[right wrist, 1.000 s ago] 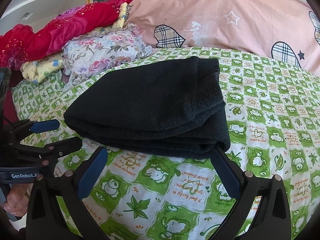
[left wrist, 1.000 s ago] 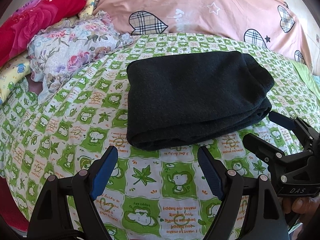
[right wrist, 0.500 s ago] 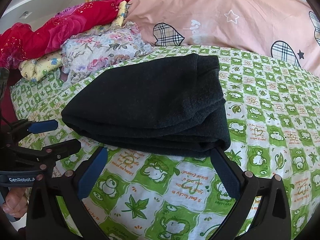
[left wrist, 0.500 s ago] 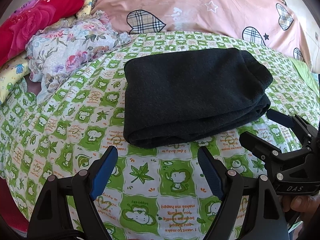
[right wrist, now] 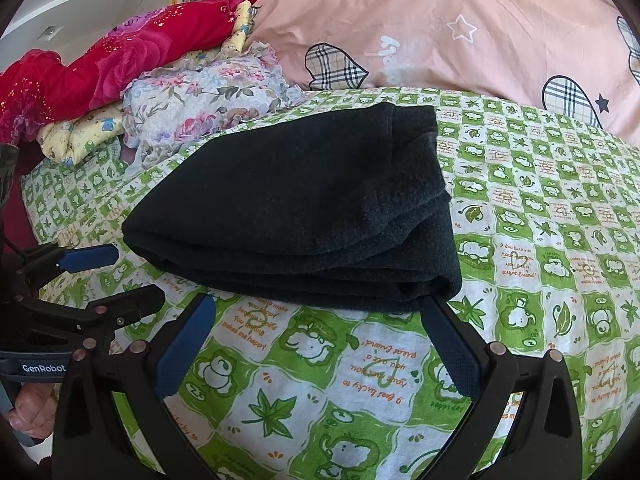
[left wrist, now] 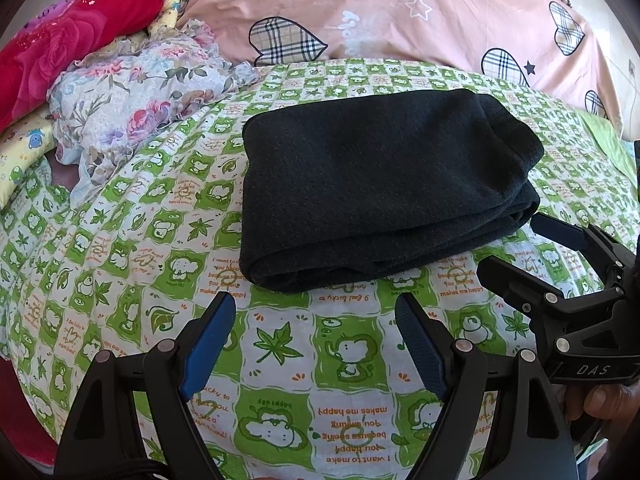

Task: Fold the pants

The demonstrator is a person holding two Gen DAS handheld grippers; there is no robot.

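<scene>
The pants point(left wrist: 384, 188), dark and thick, lie folded into a compact stacked rectangle on the bed point(left wrist: 280, 360), on its green-and-white cartoon sheet, with the layered fold edges facing me. My left gripper point(left wrist: 316, 320) hangs just short of the near edge of the bundle, its blue-padded fingers point(left wrist: 208, 336) spread wide apart and holding nothing. My right gripper point(right wrist: 316, 320) sits at the bundle's right front corner, fingers likewise spread with nothing between them; the right-hand finger tip point(right wrist: 448, 336) is just beside the corner of the cloth, and I cannot tell whether it touches. Each camera catches the other gripper off to the side, both with fingers apart, above the sheet. Behind the pants a pink pillow point(left wrist: 400, 12) with plaid hearts runs across the head of the bed, and to the left is a heap of floral bedding point(left wrist: 140, 92) with a red blanket point(left wrist: 72, 40) on top.
</scene>
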